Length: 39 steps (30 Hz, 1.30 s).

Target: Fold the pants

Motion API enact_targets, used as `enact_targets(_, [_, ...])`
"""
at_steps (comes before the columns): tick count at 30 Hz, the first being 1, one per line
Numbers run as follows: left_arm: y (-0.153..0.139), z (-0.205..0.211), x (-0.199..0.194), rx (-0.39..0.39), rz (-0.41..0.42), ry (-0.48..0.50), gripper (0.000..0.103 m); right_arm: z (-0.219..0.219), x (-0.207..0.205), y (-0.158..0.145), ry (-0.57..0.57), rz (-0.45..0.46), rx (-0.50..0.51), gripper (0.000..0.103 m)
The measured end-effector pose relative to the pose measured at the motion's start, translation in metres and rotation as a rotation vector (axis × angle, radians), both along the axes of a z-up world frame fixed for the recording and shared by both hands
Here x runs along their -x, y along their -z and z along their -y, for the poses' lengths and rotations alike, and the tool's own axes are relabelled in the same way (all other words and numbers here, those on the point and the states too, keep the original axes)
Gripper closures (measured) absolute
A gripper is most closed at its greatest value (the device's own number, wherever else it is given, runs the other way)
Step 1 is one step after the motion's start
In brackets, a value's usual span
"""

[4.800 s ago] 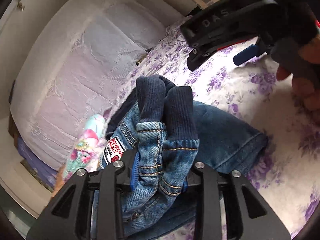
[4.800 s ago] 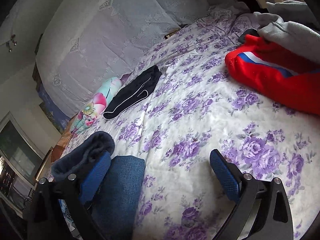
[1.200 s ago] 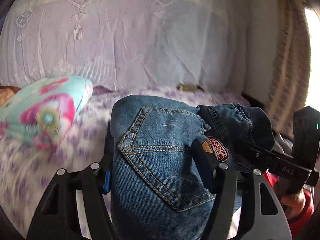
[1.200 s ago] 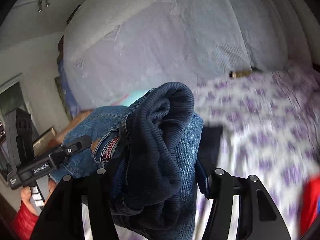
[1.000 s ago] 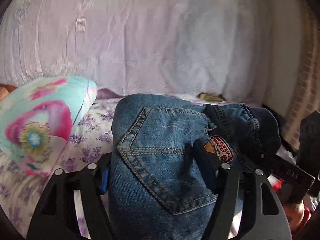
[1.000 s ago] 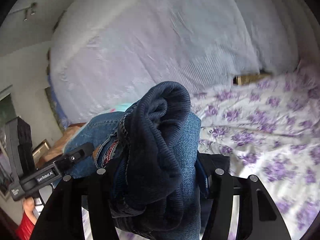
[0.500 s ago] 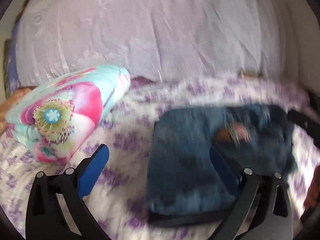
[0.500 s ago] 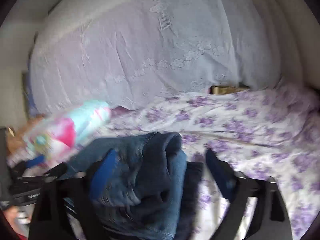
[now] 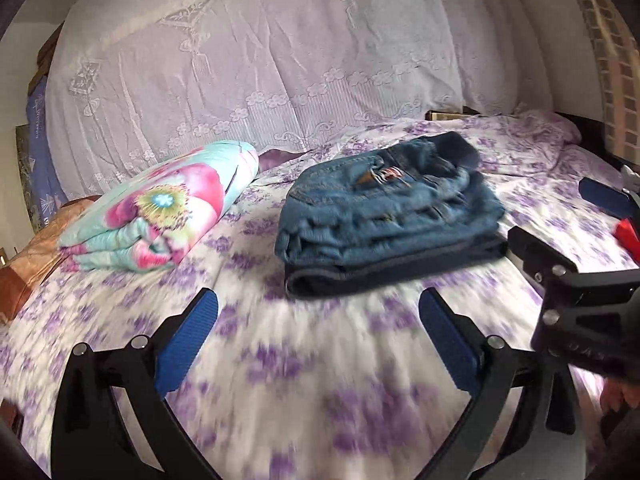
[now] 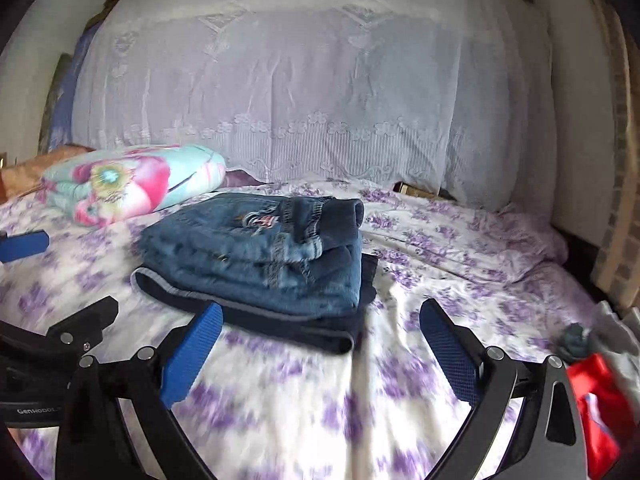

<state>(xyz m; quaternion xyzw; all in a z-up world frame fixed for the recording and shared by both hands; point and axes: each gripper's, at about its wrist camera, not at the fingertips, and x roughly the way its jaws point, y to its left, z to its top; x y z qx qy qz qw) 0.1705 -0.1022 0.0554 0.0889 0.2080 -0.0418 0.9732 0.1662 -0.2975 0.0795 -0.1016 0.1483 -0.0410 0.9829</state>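
Note:
The folded blue jeans (image 9: 384,208) lie on top of folded dark pants (image 9: 360,276) on the bed. They also show in the right wrist view (image 10: 256,256), with the dark pants (image 10: 304,326) under them. My left gripper (image 9: 318,328) is open and empty, a little in front of the stack. My right gripper (image 10: 320,334) is open and empty, close to the stack's near edge. The right gripper's body shows at the right of the left wrist view (image 9: 560,280). A left finger pad (image 10: 24,246) shows at the left of the right wrist view.
A floral folded blanket (image 9: 160,208) lies left of the stack. The bed sheet (image 9: 300,380) is white with purple flowers. A lace-covered headboard (image 10: 304,92) stands behind. A red garment (image 10: 600,400) and grey clothes lie at the right edge.
Both grippers carried the folded jeans, set them on the dark pants, opened and let go. Both have since pulled back from the stack.

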Motion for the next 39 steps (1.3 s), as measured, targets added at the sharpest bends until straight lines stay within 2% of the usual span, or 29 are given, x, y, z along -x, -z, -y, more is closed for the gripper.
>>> enact_targets(3, [0.0, -0.005, 0.024, 0.024, 0.002, 0.005, 0.005, -0.001, 0.032, 0.002, -0.004, 0.002, 0.0, 0.004])
enact_targets(9, [0.0, -0.013, 0.047, 0.047, 0.028, -0.04, 0.005, 0.021, 0.063, 0.001, 0.011, -0.022, -0.136, 0.004])
enact_targets(11, [0.001, -0.013, 0.047, 0.048, 0.017, -0.043, 0.005, 0.026, 0.06, 0.004, 0.005, -0.047, -0.169, 0.004])
enact_targets(17, [0.006, -0.016, 0.038, 0.061, -0.037, -0.051, 0.005, 0.028, 0.042, 0.013, -0.001, -0.142, -0.185, 0.004])
enact_targets(23, [0.008, -0.012, 0.036, 0.049, -0.05, -0.026, 0.005, 0.031, 0.043, 0.014, -0.013, -0.137, -0.224, 0.004])
enact_targets(39, [0.006, -0.007, 0.041, 0.035, -0.033, 0.003, 0.005, 0.023, 0.041, 0.016, -0.017, -0.147, -0.193, 0.004])
